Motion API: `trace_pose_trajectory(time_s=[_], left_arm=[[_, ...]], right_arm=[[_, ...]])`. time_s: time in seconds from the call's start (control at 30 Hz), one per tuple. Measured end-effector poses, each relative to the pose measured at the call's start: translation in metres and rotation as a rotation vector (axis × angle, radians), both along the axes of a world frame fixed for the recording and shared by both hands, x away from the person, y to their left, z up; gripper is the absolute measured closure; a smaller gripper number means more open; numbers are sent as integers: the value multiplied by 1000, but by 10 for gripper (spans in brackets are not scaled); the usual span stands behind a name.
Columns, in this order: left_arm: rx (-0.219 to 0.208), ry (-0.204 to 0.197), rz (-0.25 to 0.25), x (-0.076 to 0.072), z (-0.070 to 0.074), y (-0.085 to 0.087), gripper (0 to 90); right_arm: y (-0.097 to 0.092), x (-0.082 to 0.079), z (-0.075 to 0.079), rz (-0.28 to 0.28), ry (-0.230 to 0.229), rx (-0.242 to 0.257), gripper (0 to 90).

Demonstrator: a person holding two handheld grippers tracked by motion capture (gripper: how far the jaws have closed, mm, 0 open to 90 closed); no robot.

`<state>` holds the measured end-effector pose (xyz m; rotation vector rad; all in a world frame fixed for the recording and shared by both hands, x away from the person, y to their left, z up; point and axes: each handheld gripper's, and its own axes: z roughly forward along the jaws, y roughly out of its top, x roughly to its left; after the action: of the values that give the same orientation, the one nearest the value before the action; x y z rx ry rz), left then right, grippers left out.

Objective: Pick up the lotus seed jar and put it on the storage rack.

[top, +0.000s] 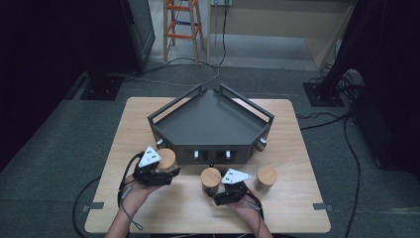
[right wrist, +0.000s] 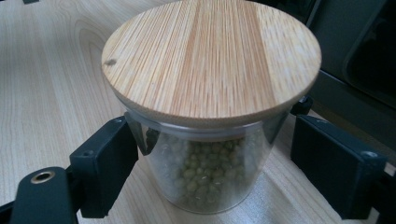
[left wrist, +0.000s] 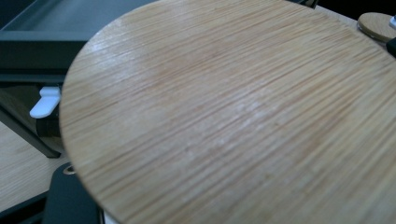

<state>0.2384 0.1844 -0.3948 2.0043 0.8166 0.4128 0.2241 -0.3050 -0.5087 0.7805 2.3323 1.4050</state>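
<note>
Jar point(right wrist: 205, 154) | plain wooden lid point(right wrist: 210, 58) | green beans inside

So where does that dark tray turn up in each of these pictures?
High view: the tray sits in the middle of the picture.
Left gripper view: top left, behind the near jar's lid.
Right gripper view: top right, behind the pea jar.
Shared landmark: the pale wooden table.

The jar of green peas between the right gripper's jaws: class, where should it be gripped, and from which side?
Grip the jar of green peas on its clear glass wall, below the wooden lid, coming in level from the person's side. The lid overhangs the wall, and the upright round body suits one jaw on each opposite side, as the right gripper already stands.
</note>
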Motion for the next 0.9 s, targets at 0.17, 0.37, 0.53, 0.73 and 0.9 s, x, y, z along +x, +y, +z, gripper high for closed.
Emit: trace_pose_trajectory(time_s=[0.17, 0.37, 0.53, 0.73, 0.9], left_arm=[[-7, 2, -10, 4, 6, 0, 255], [-3, -1, -13, 9, 12, -3, 255], [-3, 1, -19, 13, 17, -4, 255], [-6, 3, -22, 17, 25, -4, 255], [1, -10, -23, 19, 33, -4, 255]], right_arm=[[0, 0, 0, 0, 1, 0, 150], [0, 0, 0, 0, -2, 1, 151], [0, 0, 0, 0, 1, 1, 151], [0, 0, 0, -1, 0, 1, 151], [0, 0, 0, -1, 0, 2, 151]])
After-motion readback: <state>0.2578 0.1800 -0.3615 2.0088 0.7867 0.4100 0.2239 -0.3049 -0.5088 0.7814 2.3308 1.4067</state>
